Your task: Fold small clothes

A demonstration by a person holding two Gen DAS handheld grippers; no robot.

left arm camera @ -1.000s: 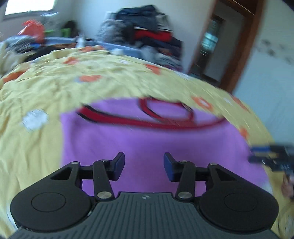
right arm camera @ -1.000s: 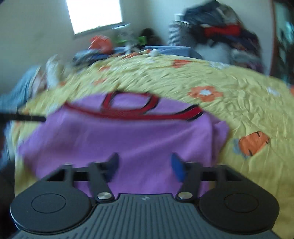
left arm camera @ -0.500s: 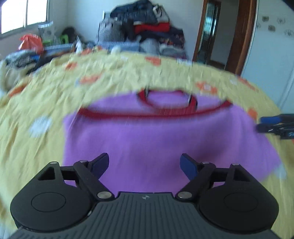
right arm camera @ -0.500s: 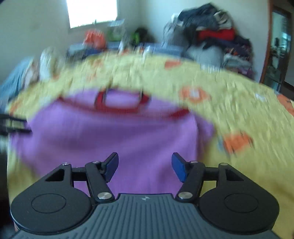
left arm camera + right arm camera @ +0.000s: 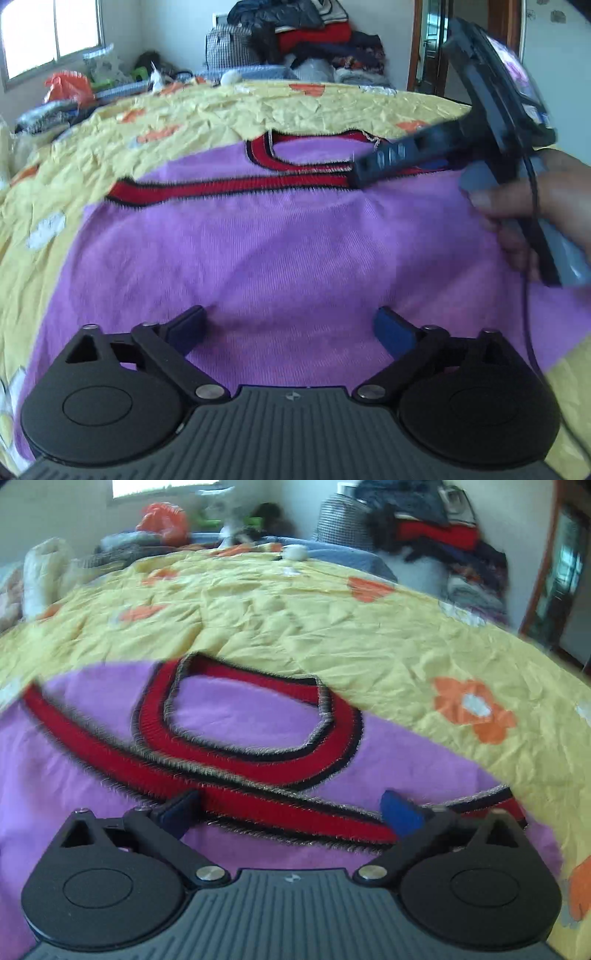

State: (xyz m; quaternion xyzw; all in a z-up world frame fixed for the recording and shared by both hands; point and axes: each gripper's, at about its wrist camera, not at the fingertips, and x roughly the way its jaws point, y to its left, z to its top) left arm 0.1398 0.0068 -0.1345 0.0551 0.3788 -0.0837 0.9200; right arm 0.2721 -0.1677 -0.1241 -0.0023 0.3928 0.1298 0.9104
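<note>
A purple garment (image 5: 280, 240) is seen laid flat on a bed covered by a yellow flowered bedspread (image 5: 229, 110), red-and-black trim (image 5: 229, 186) across its far part and a red neck opening (image 5: 243, 716) beyond that. At far left, a window (image 5: 51, 37) and an orange bag (image 5: 68, 85) are seen past the bed. The left hand-held gripper (image 5: 290, 326) is held over the near middle of the garment, its jaws wide apart and opening, only flat cloth seen between the blue pads (image 5: 393, 330), nothing gripped. A clothes pile (image 5: 306, 40) is stacked against the back wall, centre. Further right, the right hand-held gripper (image 5: 373, 166) is seen in the left wrist view reaching over the red trim at the garment's right shoulder, held by a hand (image 5: 546, 206). In the right wrist view that gripper (image 5: 290, 810) is angled down over the trim band, jaws spread wide and opening, the band passing between the fingers (image 5: 400, 814), not pinched. A wooden door frame (image 5: 415, 48) is seen at the right edge.
</note>
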